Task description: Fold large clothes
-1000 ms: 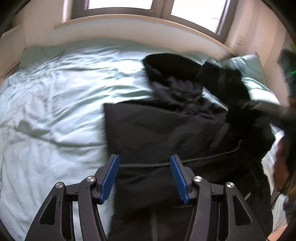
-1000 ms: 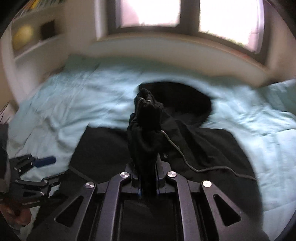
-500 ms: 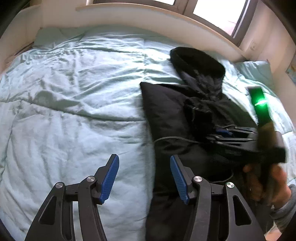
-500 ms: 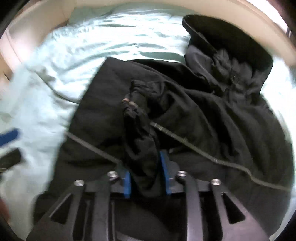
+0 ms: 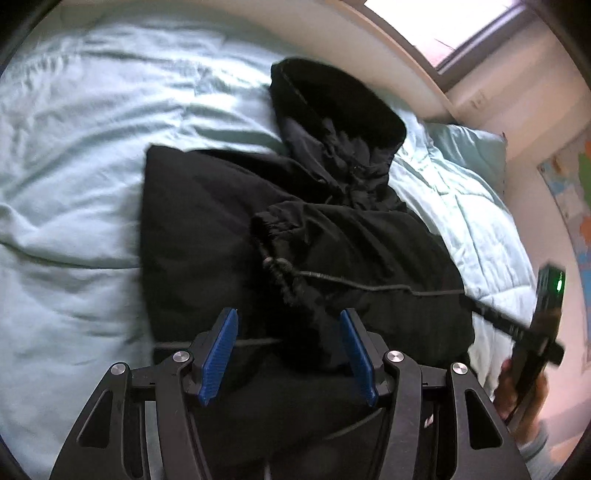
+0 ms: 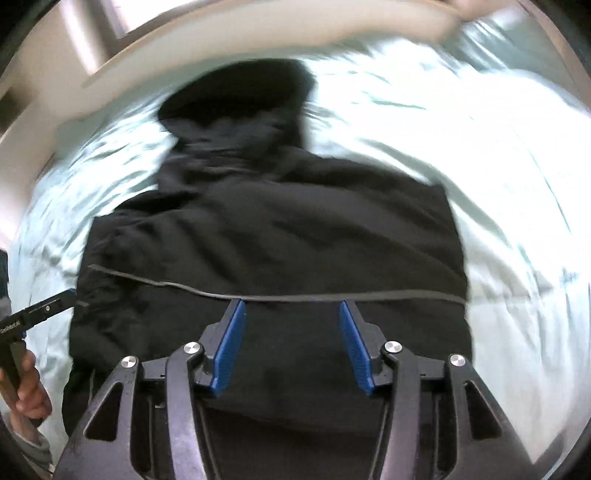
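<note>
A black hooded jacket (image 5: pixel 229 229) lies on the pale green bed, hood (image 5: pixel 332 107) toward the headboard. One sleeve with its cuff (image 5: pixel 269 229) lies folded across the body. A drawstring cord (image 5: pixel 369 286) runs across it. My left gripper (image 5: pixel 290 350) is open and empty above the jacket's lower part. My right gripper (image 6: pixel 291 350) is open and empty over the jacket (image 6: pixel 273 240), just below the cord (image 6: pixel 295 297). The right gripper also shows at the right edge of the left wrist view (image 5: pixel 532 332), and the left gripper at the left edge of the right wrist view (image 6: pixel 37 314).
The bed cover (image 5: pixel 74 184) spreads wide to the left of the jacket. A curved headboard (image 5: pixel 295 33) and a window (image 5: pixel 461 33) stand behind. A pillow (image 5: pixel 469 147) lies at the back right. The right wrist view is blurred.
My right gripper has let go of the sleeve, which now lies across the jacket's body, and has pulled back to the right. My left gripper has moved back over the jacket.
</note>
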The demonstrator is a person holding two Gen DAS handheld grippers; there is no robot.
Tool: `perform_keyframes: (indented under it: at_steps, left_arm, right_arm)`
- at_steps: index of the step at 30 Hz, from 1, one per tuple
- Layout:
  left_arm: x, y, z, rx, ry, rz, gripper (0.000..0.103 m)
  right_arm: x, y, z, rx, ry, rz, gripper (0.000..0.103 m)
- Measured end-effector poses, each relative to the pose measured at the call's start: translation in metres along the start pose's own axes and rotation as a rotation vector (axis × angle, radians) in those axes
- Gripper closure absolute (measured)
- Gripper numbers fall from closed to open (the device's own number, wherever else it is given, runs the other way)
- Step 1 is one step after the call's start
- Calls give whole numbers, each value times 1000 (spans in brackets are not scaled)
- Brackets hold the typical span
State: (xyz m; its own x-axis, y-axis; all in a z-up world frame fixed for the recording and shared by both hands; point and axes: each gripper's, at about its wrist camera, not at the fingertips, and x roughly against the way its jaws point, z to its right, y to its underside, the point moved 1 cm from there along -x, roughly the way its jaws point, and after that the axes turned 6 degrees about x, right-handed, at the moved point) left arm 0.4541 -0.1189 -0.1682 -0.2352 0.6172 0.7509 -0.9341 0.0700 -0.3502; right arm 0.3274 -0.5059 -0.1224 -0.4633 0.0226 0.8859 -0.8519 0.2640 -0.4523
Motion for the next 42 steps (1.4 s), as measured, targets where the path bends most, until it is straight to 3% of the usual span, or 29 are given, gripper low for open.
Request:
perform_keyframes:
  at_steps: [3,5,6,11,15,17,19,23,24,27,30,33,35,36,39,41,42]
  left_arm:
    - [-16,-3,4,19,-11,-3,46]
    - [-25,-3,7,13,-37,-10,79]
    - [-29,-2,8,10,-54,-21,79]
    - [-8,1,22,-55,-115,72,84]
    - [38,-1,25,-54,-61,176,84]
    - [53,-1,18,-37,-54,191,84]
    - [51,3,2,-16,-73,157,84]
    - [0,20,-42,72,-146,-22,82]
    - [-6,23,-47,85,-136,-20,82]
    - [0,22,-39,72,-149,11,81]
    - [22,19,-24,27,-181,62,73]
    - [59,16,-1,-47,-230,190,68]
    - [77,12,18,-94,-188,250,47]
    - [80,10,24,-104,-161,253,44]
    - [52,11,39,-140,-165,180,44]
    - [14,18,35,-137,-225,65,48]
    - [-13,22,29,-123,-289,-10,53]
  right_arm:
    - [-1,9,23,-35,-6,-8,48]
    - [-2,16,30,-31,-4,-8,48]
    - [-1,16,31,-24,0,-5,48]
    - [2,16,31,-9,19,14,48]
    - [7,9,33,-12,12,32,48]
    - [4,5,33,-14,4,31,48]
    - [-6,2,31,-15,-16,12,48]
    - [-44,5,27,-2,29,-83,48]
    - [-52,7,27,1,36,-96,47]
    - [-59,10,23,29,61,-98,47]
    - [-52,8,21,51,56,-100,46]
    - [-27,5,23,40,21,-58,46]
    - [-3,3,23,56,11,15,45]
    - [4,3,22,65,26,37,44]
    - [-7,8,22,53,31,-8,37]
    - [-35,19,27,13,38,-127,37]
    - [-51,25,30,-15,29,-187,36]
